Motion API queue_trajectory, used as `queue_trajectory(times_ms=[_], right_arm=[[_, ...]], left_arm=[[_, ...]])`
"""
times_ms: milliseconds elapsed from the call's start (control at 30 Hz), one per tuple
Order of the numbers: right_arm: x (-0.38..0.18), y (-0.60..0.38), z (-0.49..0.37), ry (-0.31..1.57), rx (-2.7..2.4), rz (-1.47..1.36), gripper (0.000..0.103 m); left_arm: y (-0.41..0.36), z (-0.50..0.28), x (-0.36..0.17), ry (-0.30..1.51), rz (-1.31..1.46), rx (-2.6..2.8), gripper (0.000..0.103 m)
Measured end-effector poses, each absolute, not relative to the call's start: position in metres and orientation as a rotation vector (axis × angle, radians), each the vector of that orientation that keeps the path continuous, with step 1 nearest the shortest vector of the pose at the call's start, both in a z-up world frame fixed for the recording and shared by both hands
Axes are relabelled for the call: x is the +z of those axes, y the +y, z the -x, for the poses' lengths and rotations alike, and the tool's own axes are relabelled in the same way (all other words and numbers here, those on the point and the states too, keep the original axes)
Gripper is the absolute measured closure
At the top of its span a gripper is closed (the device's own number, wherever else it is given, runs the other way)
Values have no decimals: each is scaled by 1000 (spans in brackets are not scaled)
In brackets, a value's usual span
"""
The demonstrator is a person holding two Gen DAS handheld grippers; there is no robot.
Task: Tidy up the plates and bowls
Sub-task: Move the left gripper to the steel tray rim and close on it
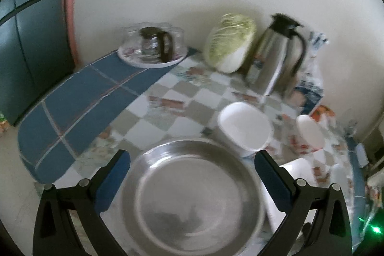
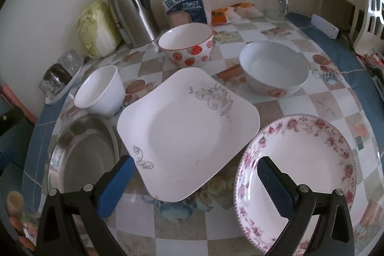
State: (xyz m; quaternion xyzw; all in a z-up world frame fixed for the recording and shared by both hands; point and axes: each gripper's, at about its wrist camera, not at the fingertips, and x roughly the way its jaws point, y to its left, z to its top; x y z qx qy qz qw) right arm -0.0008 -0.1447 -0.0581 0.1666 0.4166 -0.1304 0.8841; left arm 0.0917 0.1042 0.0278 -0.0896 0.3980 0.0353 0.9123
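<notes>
A round steel plate lies at the table's left front. My left gripper hovers open above it, fingers wide on both sides of it. Beside it rests a square white plate with grey scrollwork. My right gripper is open over that plate's near edge, its right finger above a round floral plate. Behind stand a plain white bowl, a strawberry-patterned bowl and a wide white bowl.
Along the wall at the back stand a steel thermos jug, a napa cabbage, a bag of toast and a glass coffee pot on a tray. The checked tablecloth covers the table.
</notes>
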Motion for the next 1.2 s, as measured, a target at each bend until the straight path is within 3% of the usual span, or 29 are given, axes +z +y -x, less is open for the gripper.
queue_trajectory(times_ms=[533, 733, 867, 933, 1200], right_arm=[[-71, -77, -12, 915, -76, -288, 1], [-78, -65, -16, 928, 14, -323, 18], [-83, -60, -21, 939, 50, -342, 35], [-87, -60, -23, 956, 65, -359, 40], [-99, -66, -33, 991, 64, -396, 70]], left_arm=[[182, -100, -36, 1041, 315, 263, 0], [194, -101, -53, 1084, 359, 280, 1], [190, -107, -66, 1133, 354, 259, 25], [188, -110, -72, 1155, 348, 255, 26], [184, -115, -93, 1218, 357, 249, 49]])
